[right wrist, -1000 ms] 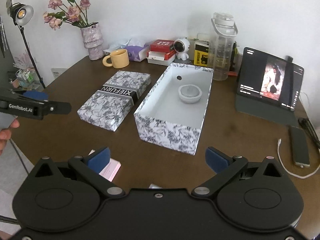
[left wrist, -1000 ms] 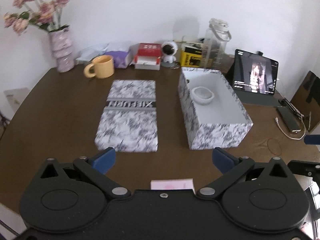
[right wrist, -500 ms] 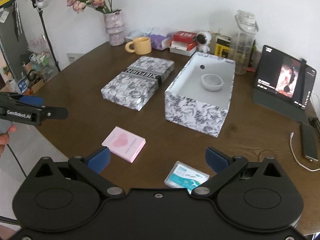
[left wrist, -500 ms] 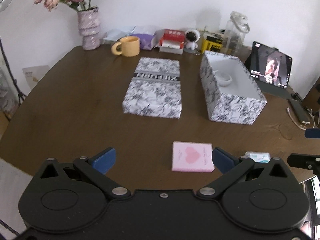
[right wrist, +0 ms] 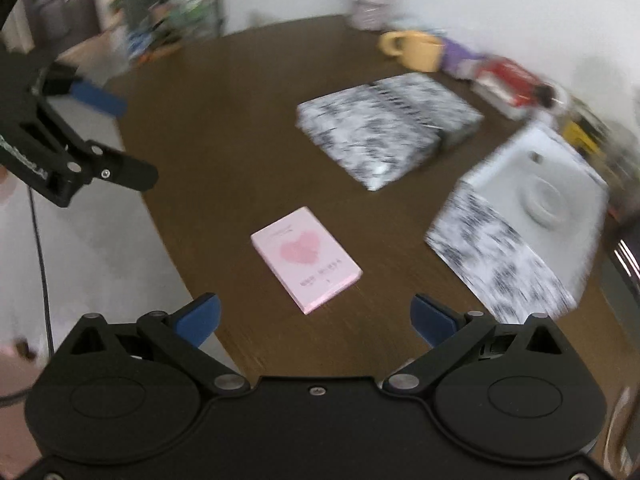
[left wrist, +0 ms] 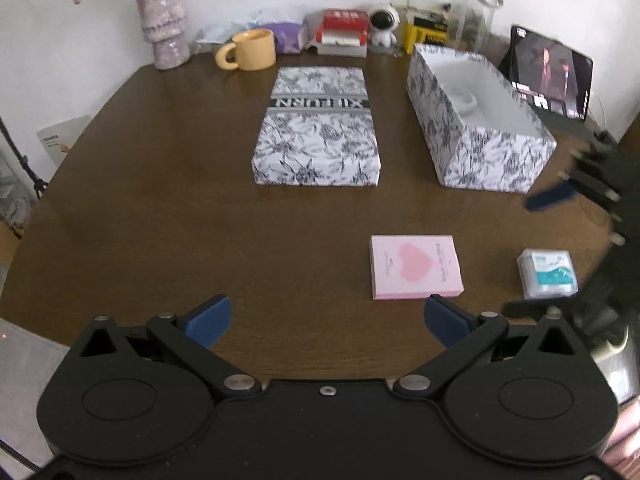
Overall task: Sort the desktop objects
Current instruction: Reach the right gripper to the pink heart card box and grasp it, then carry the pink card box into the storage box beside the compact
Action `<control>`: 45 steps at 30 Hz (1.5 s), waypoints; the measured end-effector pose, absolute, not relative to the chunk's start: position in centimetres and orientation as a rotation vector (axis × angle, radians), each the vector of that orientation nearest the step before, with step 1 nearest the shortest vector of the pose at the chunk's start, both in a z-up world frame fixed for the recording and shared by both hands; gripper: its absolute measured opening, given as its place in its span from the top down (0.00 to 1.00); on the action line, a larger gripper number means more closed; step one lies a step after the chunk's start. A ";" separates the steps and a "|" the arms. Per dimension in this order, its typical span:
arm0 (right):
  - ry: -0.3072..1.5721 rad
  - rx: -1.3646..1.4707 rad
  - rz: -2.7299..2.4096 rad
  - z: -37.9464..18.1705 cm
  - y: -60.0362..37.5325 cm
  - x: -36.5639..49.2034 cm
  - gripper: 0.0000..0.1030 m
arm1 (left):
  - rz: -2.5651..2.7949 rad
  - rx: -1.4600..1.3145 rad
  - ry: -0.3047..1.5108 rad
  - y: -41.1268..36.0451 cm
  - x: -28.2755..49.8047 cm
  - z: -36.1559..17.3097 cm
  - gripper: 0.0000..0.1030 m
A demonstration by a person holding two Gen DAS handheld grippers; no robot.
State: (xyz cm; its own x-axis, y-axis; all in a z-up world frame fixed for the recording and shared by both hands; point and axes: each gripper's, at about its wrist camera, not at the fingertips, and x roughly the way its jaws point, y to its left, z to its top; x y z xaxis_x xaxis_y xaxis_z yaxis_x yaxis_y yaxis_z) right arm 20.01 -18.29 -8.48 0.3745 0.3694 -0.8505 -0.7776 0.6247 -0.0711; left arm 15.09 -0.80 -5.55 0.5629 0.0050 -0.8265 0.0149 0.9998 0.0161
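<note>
Left wrist view: both your grippers spread wide, holding nothing.
Your left gripper point(left wrist: 327, 319) hovers over the table point(left wrist: 160, 208) edge; the pink card box point(left wrist: 416, 266) lies flat just ahead, the small blue-labelled packet point(left wrist: 547, 274) near its right. Your right gripper point(right wrist: 314, 318) faces the same pink box. Open patterned box point(left wrist: 480, 120) and its lid point(left wrist: 318, 128) sit farther back.

- Right gripper point(right wrist: 314, 318) over brown counter point(right wrist: 224, 128), jaws spread wide, nothing between.
- Pink heart box point(right wrist: 306, 258) just ahead of jaws.
- Open patterned box point(right wrist: 516, 220) ahead-right, blurred.
</note>
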 end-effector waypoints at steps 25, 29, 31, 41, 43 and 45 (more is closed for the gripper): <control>1.097 -0.996 1.240 -18.6 -9.0 27.6 0.21 | -0.064 0.027 1.144 2.1 23.2 -8.9 0.00; 1.105 -1.026 1.254 -18.2 -9.0 28.0 0.27 | -0.088 0.027 1.138 2.4 24.3 -8.7 0.00; 1.112 -1.039 1.256 -18.1 -9.1 28.2 0.28 | -0.109 0.030 1.137 2.5 24.9 -8.5 0.00; 1.111 -1.078 1.276 -17.4 -10.5 28.1 0.33 | -0.184 0.043 1.134 2.6 27.5 -6.1 0.00; 1.127 -1.047 1.264 -17.1 -10.8 28.8 0.33 | -0.202 0.053 1.129 2.5 27.9 -5.0 0.00; 1.133 -1.002 1.269 -16.1 -11.4 29.5 0.33 | -0.225 0.068 1.107 2.3 28.3 -3.5 0.00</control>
State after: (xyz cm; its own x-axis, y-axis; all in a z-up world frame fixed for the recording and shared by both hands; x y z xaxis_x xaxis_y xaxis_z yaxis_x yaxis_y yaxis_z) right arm 29.52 -11.36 -16.14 -0.0338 0.1856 -0.9820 -0.9967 0.0664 0.0468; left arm 28.33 2.29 -3.47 0.4276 -0.1462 -0.8921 0.2135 0.9752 -0.0575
